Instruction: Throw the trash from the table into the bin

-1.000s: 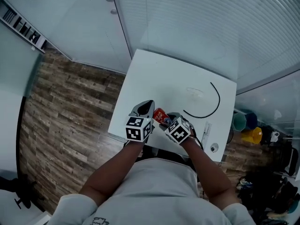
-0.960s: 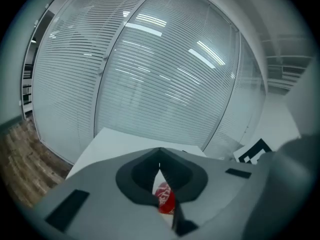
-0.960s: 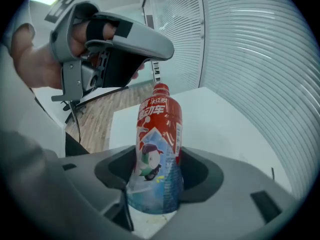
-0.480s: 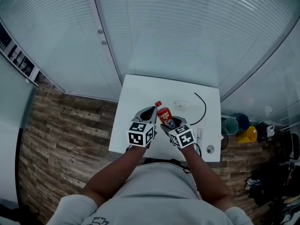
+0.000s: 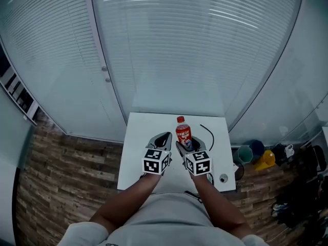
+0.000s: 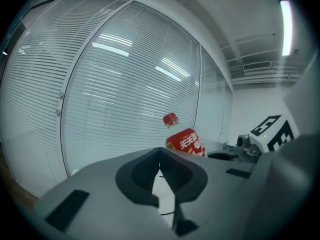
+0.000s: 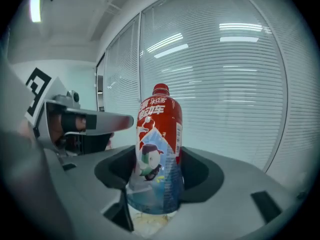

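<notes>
The right gripper [image 5: 185,146] pinches the bottle [image 5: 183,134] low on its body. The bottle now stands upright, lifted above the table [image 5: 137,155], where a second ago it was tilted low by the near edge. Just beside it the left gripper [image 5: 161,139], also higher, seems pressed together and empty. Beyond, a cable [image 5: 209,134] lies on the table.

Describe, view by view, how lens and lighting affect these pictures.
Head view: dim and bluish, the blinds bowing at the edges. Left gripper view: fisheye with black corners, ceiling light glaring. Right gripper view: bottle sharp, light reflections streaking the blinds.
</notes>
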{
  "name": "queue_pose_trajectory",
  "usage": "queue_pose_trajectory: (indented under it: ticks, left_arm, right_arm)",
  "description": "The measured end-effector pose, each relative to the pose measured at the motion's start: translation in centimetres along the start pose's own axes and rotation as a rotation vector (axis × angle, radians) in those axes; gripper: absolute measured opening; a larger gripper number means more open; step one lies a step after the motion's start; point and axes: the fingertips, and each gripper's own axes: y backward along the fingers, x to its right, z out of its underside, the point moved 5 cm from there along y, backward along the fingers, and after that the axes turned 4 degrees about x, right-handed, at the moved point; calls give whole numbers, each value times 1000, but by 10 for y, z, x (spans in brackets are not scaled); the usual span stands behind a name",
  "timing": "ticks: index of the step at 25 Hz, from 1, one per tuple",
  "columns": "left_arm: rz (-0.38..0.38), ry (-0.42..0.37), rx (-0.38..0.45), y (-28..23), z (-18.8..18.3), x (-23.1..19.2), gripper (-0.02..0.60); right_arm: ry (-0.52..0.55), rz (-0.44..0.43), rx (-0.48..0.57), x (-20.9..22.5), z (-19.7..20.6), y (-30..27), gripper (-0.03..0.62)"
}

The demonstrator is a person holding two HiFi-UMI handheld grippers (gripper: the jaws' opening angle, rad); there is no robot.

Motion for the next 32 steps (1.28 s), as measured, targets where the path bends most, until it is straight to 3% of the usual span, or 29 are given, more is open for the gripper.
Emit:
queue_pose_trajectory:
  ticks: [5,19,32]
  left_arm:
    - [26,-6,7,2,-3,7,6]
    - [84,4,-42,7,21,24,6]
    - [331,-25,-146,-42,63,139,6]
  right_arm:
    - [5,58,121,0,-19,15,265]
    - [9,157,141,4,-7,43,265]
    - [-125,369,107,80,48,132,265]
